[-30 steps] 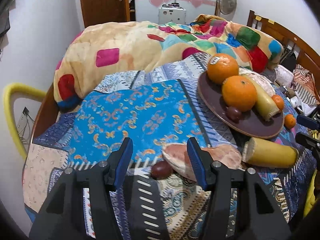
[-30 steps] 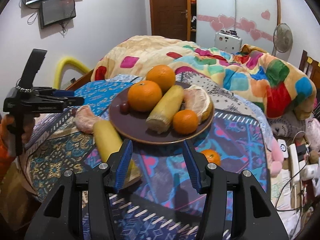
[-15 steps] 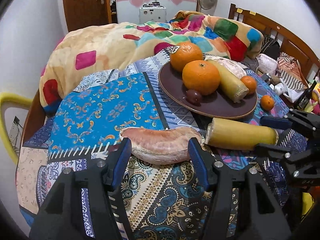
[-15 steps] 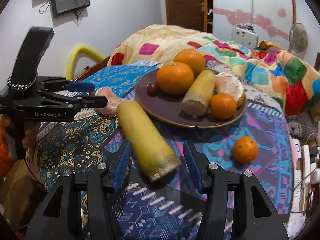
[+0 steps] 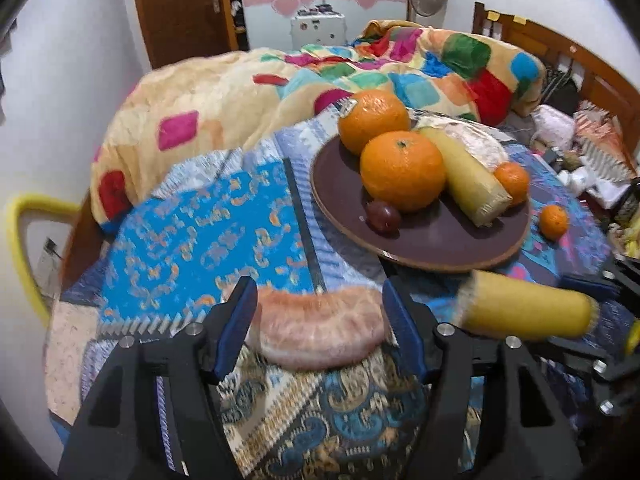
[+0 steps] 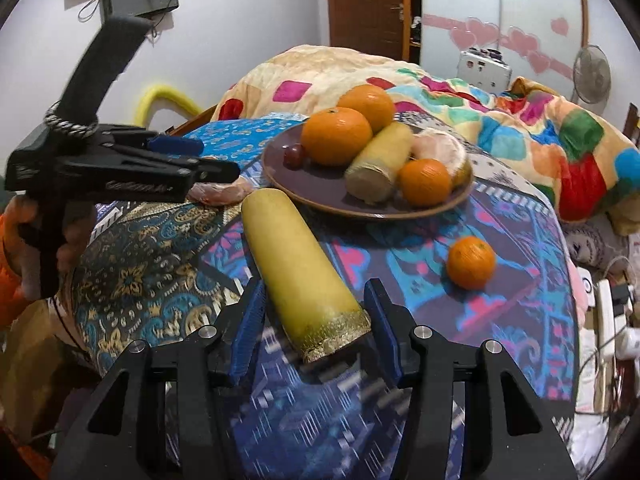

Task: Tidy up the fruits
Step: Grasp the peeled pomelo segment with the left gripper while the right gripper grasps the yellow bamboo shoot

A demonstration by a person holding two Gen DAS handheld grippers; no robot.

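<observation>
A brown plate (image 5: 440,240) on the patterned cloth holds two oranges, a yellow cut stalk piece, a small mandarin, a pomelo piece and a grape (image 5: 383,216). My left gripper (image 5: 318,320) is open with a peeled pomelo segment (image 5: 320,334) between its fingers, lying on the cloth. My right gripper (image 6: 314,326) is open around the cut end of a second yellow stalk piece (image 6: 300,272) lying on the cloth. The plate (image 6: 320,188) lies beyond it. A loose mandarin (image 6: 471,263) lies to the right.
A colourful quilt (image 5: 280,92) is heaped behind the plate. A wooden headboard (image 5: 560,56) and clutter are at the right. A yellow chair frame (image 5: 24,240) stands at the left edge. The left gripper's body (image 6: 112,160) shows in the right wrist view.
Both grippers have moved forward: the pomelo segment now sits between the left fingers and the stalk's cut end between the right fingers. Both stay open.
</observation>
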